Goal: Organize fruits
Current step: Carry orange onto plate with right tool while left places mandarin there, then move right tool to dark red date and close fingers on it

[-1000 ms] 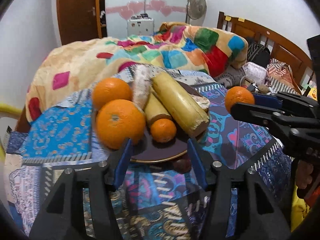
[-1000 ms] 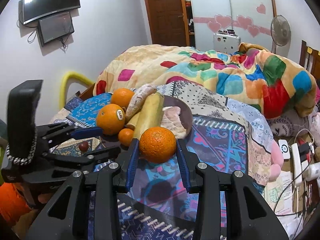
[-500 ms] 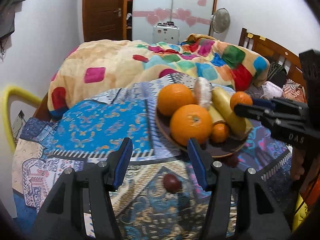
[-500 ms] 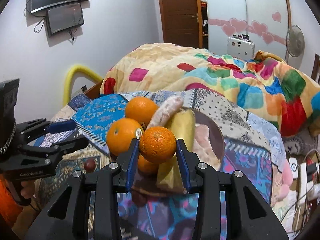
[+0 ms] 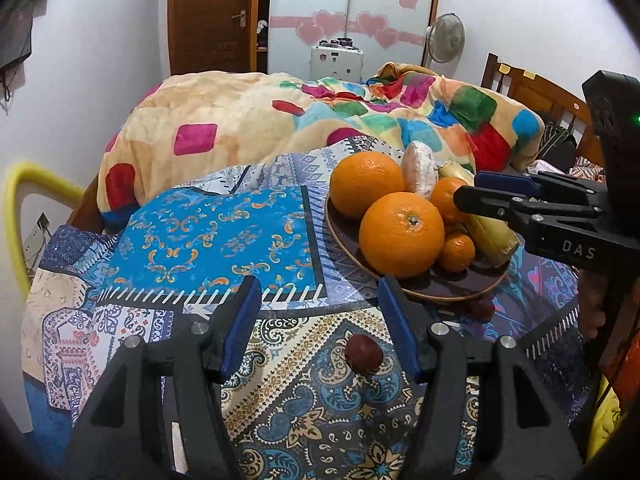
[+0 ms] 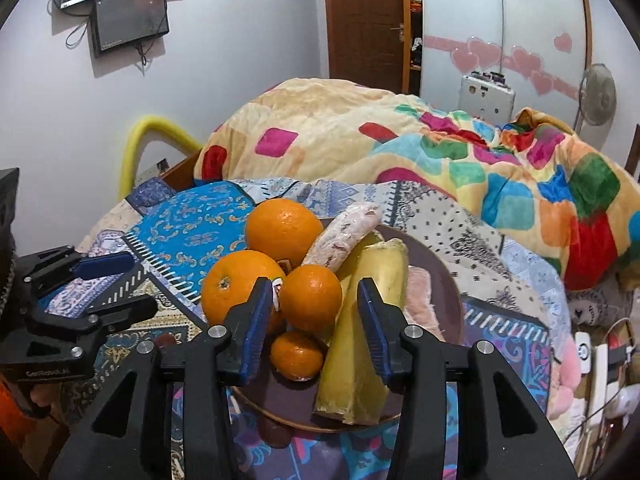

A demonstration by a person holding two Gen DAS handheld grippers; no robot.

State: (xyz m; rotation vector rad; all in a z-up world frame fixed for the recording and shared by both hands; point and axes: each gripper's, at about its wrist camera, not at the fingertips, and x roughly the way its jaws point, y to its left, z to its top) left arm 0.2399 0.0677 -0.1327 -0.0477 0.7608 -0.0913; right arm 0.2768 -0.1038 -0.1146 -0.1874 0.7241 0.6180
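Note:
A brown plate [image 6: 444, 280] on the patterned cloth holds two big oranges [image 6: 283, 231] [image 6: 240, 286], a small one [image 6: 297, 355], yellow bananas [image 6: 360, 344] and a pink sausage-like piece [image 6: 346, 232]. My right gripper [image 6: 316, 320] stands over the plate with its jaws apart; a medium orange [image 6: 311, 297] sits between and just beyond them, on the pile. My left gripper [image 5: 320, 320] is open and empty above the cloth, with a small dark red fruit [image 5: 363, 353] lying just inside its right finger. The plate [image 5: 440, 292] is ahead of it to the right.
A second dark fruit [image 6: 276, 432] lies at the plate's near rim. A colourful blanket [image 6: 400, 140] is heaped on the bed behind. A yellow padded rail [image 5: 28, 184] is at the left. Chargers and cables [image 6: 600, 360] lie at the right.
My right gripper carried the medium orange over the plate and opened, leaving it on the pile. My left gripper swung left and back, bringing the dark red fruit into view between its fingers.

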